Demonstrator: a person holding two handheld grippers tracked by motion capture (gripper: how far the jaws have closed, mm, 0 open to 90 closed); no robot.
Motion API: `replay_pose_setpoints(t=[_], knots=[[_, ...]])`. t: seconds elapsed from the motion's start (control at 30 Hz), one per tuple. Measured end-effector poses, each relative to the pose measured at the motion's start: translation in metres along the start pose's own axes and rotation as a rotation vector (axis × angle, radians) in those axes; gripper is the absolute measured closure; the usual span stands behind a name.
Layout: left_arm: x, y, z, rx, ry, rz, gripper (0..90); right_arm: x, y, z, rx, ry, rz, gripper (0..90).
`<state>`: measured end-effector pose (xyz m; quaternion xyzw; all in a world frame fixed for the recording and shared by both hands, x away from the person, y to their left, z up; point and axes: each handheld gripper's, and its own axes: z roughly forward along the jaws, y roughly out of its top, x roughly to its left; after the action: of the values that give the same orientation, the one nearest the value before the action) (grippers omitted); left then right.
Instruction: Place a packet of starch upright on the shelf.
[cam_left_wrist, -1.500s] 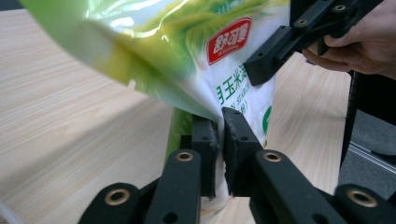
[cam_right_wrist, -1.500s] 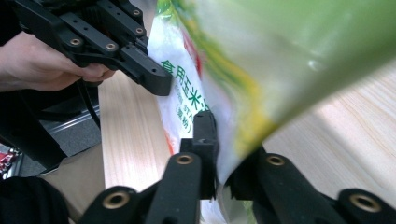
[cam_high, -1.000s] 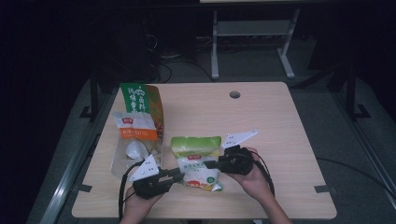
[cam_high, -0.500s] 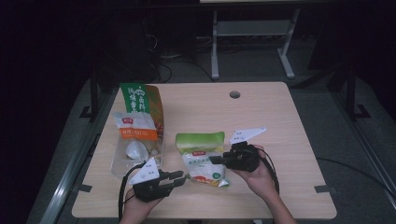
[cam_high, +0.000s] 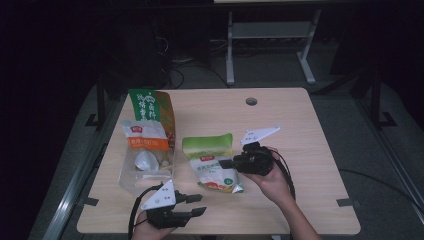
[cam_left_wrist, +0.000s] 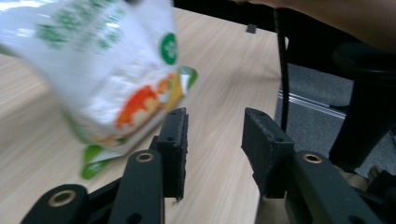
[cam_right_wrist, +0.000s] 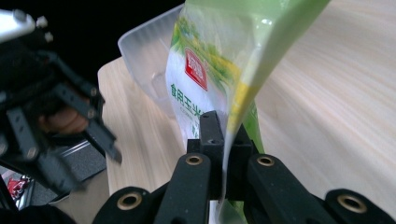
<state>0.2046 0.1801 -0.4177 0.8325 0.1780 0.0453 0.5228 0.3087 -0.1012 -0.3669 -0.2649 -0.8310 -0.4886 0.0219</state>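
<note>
A green and white food bag (cam_high: 211, 161) lies slanted on the wooden table (cam_high: 300, 150). My right gripper (cam_high: 226, 163) is shut on the bag's right edge, and in the right gripper view the jaws (cam_right_wrist: 224, 154) pinch the thin bag (cam_right_wrist: 201, 74) edge. My left gripper (cam_high: 196, 204) sits near the table's front edge, a little short of the bag's near end. Its jaws have just been opening, and nothing is between them. In the left gripper view the bag (cam_left_wrist: 107, 65) hangs beyond the left gripper (cam_left_wrist: 212, 140), to the left of the gap.
A clear plastic tray (cam_high: 131, 179) at the left holds an orange and white packet (cam_high: 145, 140). A green and orange bag (cam_high: 150, 107) lies behind it. A cable hole (cam_high: 251, 101) is at the table's far side. A metal frame (cam_high: 270, 35) stands beyond the table.
The left gripper's jaws have come away from the bag's near end and spread apart. The bag stays in the right gripper and has shifted slightly.
</note>
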Motion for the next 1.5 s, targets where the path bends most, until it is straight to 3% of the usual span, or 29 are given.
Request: replay_pose_setpoints(t=[0.2,0.43,0.57,0.9,1.5], knots=[[-0.011,-0.001,0.003,0.009,-0.032,0.027,56.2,0.004,0.022,0.005,-0.009,0.028,-0.008,89.2],[-0.022,-0.003,0.003,0.015,-0.064,0.049,53.2,0.02,0.051,0.018,0.0,0.066,-0.05,89.2],[-0.025,-0.003,0.002,0.022,-0.069,0.073,52.4,0.029,0.066,0.026,-0.003,0.09,-0.073,89.2],[-0.026,-0.003,0.001,0.007,-0.072,0.087,51.1,0.049,0.102,0.059,0.001,0.15,-0.106,89.2],[-0.026,-0.006,0.002,0.003,-0.073,0.083,51.3,0.056,0.127,0.122,0.025,0.2,-0.074,89.3]])
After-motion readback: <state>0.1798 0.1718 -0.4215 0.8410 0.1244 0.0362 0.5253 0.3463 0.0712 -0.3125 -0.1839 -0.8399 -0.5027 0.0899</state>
